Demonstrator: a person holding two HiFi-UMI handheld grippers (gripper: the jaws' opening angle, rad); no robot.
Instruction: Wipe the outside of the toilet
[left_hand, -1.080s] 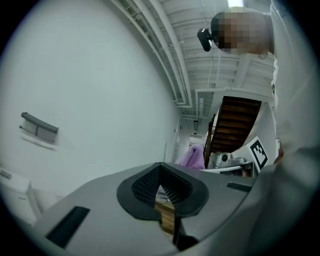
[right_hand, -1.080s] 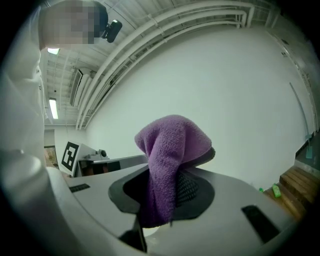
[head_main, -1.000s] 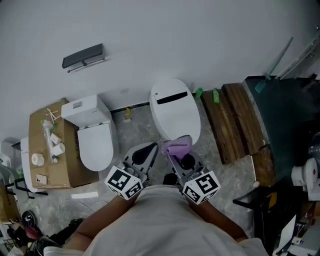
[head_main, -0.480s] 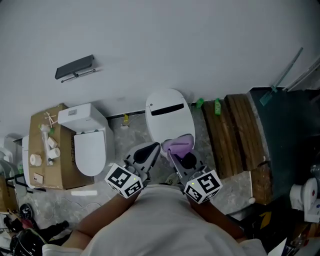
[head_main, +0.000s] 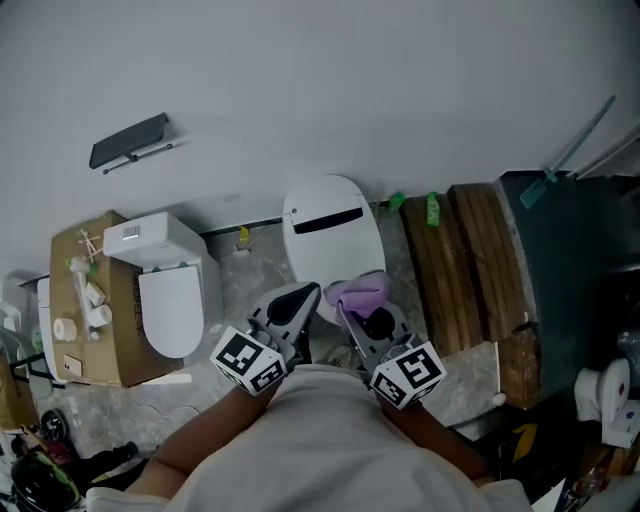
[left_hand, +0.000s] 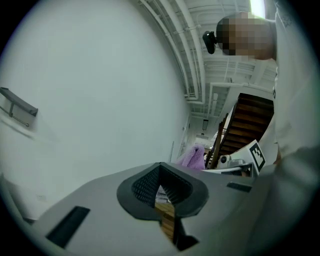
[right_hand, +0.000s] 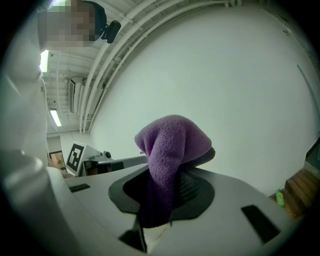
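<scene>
Well, my right fingers (right_hand: 191, 188) pinch the purple cloth (right_hand: 170, 150); my left fingers (left_hand: 143, 186) are closed, empty. Ahead, the toilet (head_main: 330, 235) runs lengthwise toward the wall (head_main: 350, 100), its near end hidden behind them.

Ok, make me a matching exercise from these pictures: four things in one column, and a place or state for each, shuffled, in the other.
Things
1. cloth
2. left gripper
3. cardboard box
4. green bottle

Places or states
A. at the foot of the wall, beside the wooden planks
B. jaws together, holding nothing
C. clamped in the right gripper
D. far left in the head view, paper rolls on top

Pairs: 1-C, 2-B, 3-D, 4-A
</scene>
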